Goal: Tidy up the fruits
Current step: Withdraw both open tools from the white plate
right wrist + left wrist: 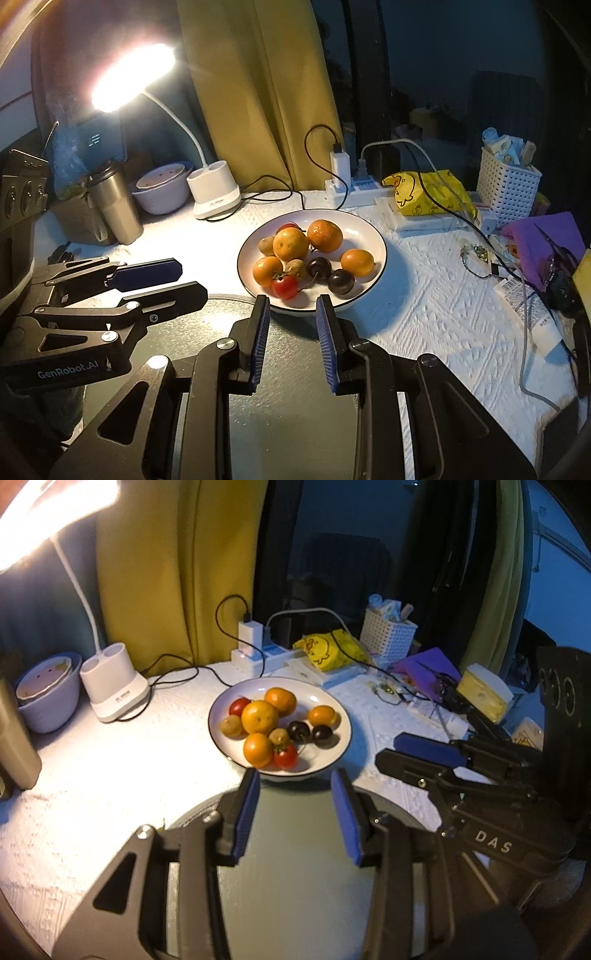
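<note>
Left wrist view: a white plate (341, 716) with a dark rim sits mid-bench, holding 4 oranges (259, 716), 2 red tomatoes (285, 756), 2 dark plums (298, 730) and 2 brownish kiwis (231, 726), clustered toward its left side. The left gripper (293, 794) hovers just near of the plate, fingers apart and holding nothing, above a dark round tray (291, 849). Bare white bench (110, 775) lies to the left.

Right wrist view: the right gripper (293, 314) is at the plate's (369, 236) near rim, fingers apart, nothing between them. Cables (461, 218) and clutter crowd the right; a desk lamp (214, 192) stands far left.
</note>
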Tool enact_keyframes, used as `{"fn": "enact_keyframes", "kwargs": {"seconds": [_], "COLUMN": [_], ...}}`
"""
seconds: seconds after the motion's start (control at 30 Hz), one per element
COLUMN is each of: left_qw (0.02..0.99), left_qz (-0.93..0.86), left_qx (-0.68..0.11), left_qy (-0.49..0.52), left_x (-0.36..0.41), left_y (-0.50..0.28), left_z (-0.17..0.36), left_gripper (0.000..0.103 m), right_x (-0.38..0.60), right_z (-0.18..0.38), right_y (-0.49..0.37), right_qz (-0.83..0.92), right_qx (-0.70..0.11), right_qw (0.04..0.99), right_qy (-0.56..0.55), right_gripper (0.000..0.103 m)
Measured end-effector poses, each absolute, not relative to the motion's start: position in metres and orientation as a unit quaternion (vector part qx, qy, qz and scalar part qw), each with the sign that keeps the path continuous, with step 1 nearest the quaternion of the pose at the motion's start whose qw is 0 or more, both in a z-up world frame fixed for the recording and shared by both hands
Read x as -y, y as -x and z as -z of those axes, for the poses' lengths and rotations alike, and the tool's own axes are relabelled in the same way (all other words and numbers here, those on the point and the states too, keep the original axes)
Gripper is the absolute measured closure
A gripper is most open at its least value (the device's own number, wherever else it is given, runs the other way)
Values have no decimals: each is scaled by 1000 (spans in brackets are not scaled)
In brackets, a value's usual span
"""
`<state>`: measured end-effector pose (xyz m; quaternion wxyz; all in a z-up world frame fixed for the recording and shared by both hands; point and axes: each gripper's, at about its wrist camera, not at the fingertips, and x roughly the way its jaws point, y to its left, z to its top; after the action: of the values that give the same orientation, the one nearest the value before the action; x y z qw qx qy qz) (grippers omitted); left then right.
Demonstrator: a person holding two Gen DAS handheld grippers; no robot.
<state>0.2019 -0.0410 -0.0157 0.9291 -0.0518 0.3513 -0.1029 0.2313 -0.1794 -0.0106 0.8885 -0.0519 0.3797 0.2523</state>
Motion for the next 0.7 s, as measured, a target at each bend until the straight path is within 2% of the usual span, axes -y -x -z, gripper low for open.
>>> {"fn": "enact_keyframes", "kwargs": {"seconds": [0.7], "left_qw": [946], "left_qz": [105], "left_qx": [-303], "left_qy": [55], "left_x": [32], "left_y": [-137], "left_z": [-19], "left_gripper": [61], "right_x": [172], "right_z": [-30], "right_y": [-172], "right_qz": [-249], "right_qx": [-339], "right_qw": [904], "right_qy": [69], "right_gripper": [75]}}
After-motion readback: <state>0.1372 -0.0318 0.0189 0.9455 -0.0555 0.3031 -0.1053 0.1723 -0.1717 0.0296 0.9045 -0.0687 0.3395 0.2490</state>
